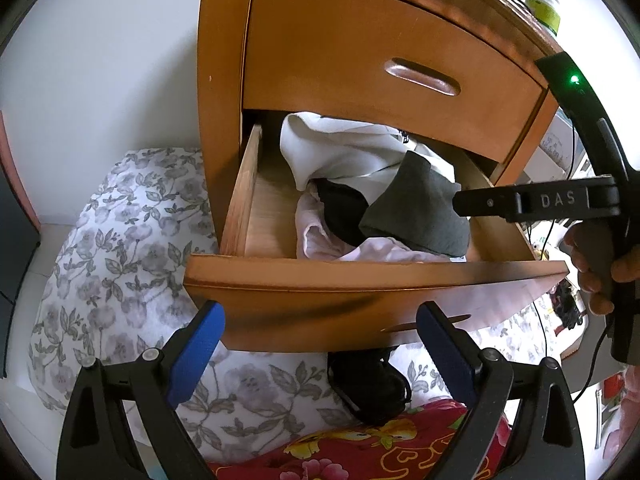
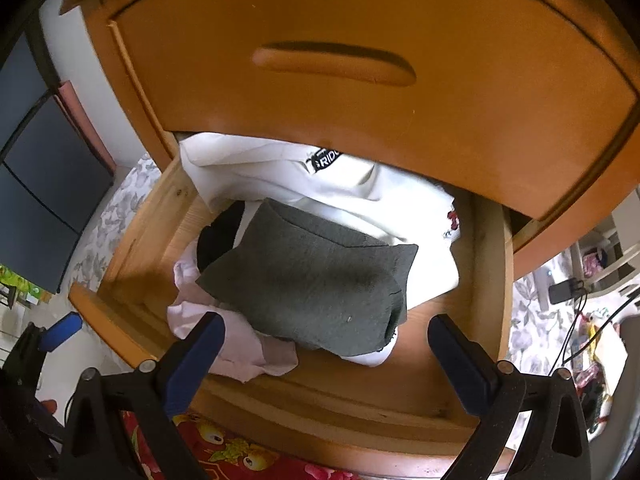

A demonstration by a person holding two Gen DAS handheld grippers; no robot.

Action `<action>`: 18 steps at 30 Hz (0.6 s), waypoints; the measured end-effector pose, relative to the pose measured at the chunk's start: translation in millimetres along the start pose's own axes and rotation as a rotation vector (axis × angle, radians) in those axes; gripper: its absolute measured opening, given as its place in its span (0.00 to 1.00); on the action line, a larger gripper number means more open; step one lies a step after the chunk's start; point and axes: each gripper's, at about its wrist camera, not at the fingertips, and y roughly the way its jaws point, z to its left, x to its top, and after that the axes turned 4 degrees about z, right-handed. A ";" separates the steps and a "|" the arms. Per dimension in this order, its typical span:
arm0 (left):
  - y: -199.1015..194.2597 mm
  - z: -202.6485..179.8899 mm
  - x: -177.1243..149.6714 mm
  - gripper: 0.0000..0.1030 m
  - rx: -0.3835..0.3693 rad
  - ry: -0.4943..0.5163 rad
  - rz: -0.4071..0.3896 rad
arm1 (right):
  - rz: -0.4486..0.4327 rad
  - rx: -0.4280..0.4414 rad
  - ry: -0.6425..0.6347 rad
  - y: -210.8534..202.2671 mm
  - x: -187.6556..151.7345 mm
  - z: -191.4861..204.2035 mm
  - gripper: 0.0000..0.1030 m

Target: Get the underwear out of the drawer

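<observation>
we see lower drawer [image 2: 486, 264] pulled out | grey underwear [image 2: 316, 280] on top of clothes, near its front-right corner | right hand-held gripper [image 2: 324, 344] spread wide above it, empty | left hand-held gripper [image 1: 320, 332] spread wide, empty, at drawer front

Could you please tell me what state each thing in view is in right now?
Lower drawer: pulled open.
Upper drawer: shut.
Grey underwear: lying in the lower drawer, on top of the pile, ungrasped.
Left hand-held gripper: open, empty.
Right hand-held gripper: open, above the grey underwear.
Bottle: capped, upright.
</observation>
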 end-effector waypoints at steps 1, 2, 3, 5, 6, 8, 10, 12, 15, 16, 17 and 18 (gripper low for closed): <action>0.5 0.4 0.0 0.94 0.001 0.000 0.002 | 0.002 0.003 -0.001 1.6 1.2 -1.0 1.00; 0.7 0.7 0.1 0.94 0.001 0.000 0.004 | 0.005 0.001 0.004 2.9 2.3 -1.8 1.00; 0.9 1.3 0.2 0.94 0.002 -0.001 0.004 | 0.008 -0.004 0.009 3.7 3.0 -2.8 1.00; 1.5 2.3 0.5 0.94 0.004 -0.003 0.004 | 0.013 -0.009 0.019 5.1 4.7 -4.5 1.00; 1.8 2.7 0.6 0.94 0.006 -0.004 0.006 | 0.015 -0.007 0.021 5.4 5.7 -5.2 1.00; 3.2 3.9 0.6 0.94 0.009 -0.007 0.009 | 0.021 -0.005 0.025 6.8 7.4 -6.1 1.00; 4.5 5.2 0.5 0.94 0.010 -0.010 0.012 | 0.025 -0.010 0.022 9.5 10.2 -5.2 1.00; 5.8 5.7 0.2 0.94 0.010 -0.010 0.015 | 0.034 -0.013 0.018 13.6 12.9 -4.1 0.97; 7.1 6.0 -0.2 0.94 0.009 -0.012 0.019 | 0.049 0.017 0.026 20.5 18.1 -0.5 0.95; 7.4 5.9 -0.3 0.94 0.008 -0.012 0.020 | 0.052 0.025 0.028 23.4 20.2 0.8 0.95; 7.7 6.0 -0.3 0.94 0.008 -0.011 0.020 | 0.056 0.029 0.032 26.2 22.6 2.2 0.95; 7.9 5.8 -0.5 0.94 0.007 -0.011 0.021 | 0.060 0.033 0.036 28.9 24.9 3.5 0.95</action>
